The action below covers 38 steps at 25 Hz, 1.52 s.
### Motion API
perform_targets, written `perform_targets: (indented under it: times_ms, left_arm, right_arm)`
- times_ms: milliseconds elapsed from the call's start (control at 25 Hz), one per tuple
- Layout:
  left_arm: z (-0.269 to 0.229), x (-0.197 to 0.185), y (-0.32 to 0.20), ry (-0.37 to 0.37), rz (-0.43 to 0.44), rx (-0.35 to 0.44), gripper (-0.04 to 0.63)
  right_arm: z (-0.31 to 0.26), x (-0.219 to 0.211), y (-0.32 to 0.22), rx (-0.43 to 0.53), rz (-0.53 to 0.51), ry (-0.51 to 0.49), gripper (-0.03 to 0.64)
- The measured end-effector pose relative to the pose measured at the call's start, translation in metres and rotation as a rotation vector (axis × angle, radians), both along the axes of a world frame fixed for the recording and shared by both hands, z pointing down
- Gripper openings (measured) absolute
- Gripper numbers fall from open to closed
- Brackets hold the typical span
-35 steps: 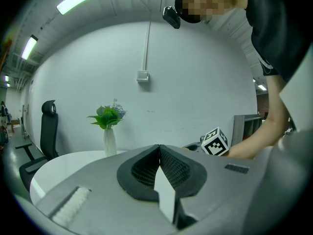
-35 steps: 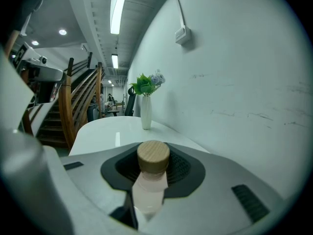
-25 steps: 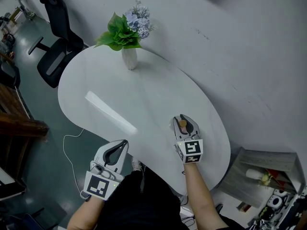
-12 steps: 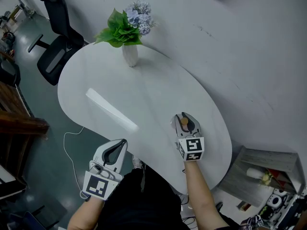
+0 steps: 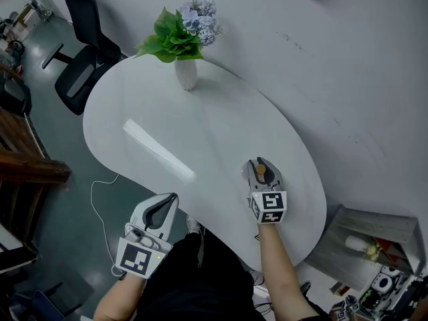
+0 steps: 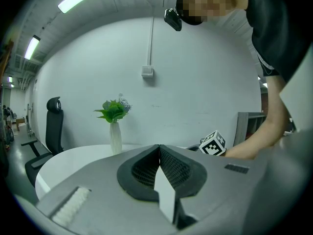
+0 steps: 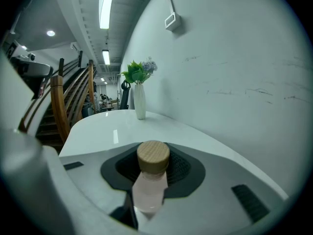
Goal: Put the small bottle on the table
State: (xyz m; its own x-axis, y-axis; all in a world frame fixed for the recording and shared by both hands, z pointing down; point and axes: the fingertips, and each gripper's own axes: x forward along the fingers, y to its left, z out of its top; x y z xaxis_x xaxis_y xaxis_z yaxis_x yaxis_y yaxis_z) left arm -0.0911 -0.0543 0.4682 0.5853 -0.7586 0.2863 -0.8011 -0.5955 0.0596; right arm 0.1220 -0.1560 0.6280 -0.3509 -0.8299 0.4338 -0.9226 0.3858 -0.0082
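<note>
Small bottle (image 7: 149, 186), pale pink with wooden cap, stands upright, clenched between jaws of right gripper (image 5: 260, 162). White table (image 5: 200, 122) lies directly beneath that gripper; whether bottle base touches tabletop unclear. Step in hand, by appearance: set-down. Next move calls for base flat on table, jaws eased apart, gripper drawn back without tipping bottle. Left gripper (image 5: 172, 200) hangs off table edge, jaws pressed together, empty. Vase of flowers (image 5: 186, 75) well ahead of both grippers.
</note>
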Motion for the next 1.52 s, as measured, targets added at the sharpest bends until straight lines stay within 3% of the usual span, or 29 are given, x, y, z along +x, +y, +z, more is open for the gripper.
perform_targets:
  times_ms: [1520]
  left_arm:
    - [0.013,0.006,-0.010,-0.006,0.010,-0.025,0.006]
  right_arm:
    - [0.012,-0.005,-0.005,0.050,-0.017,0.055,0.112]
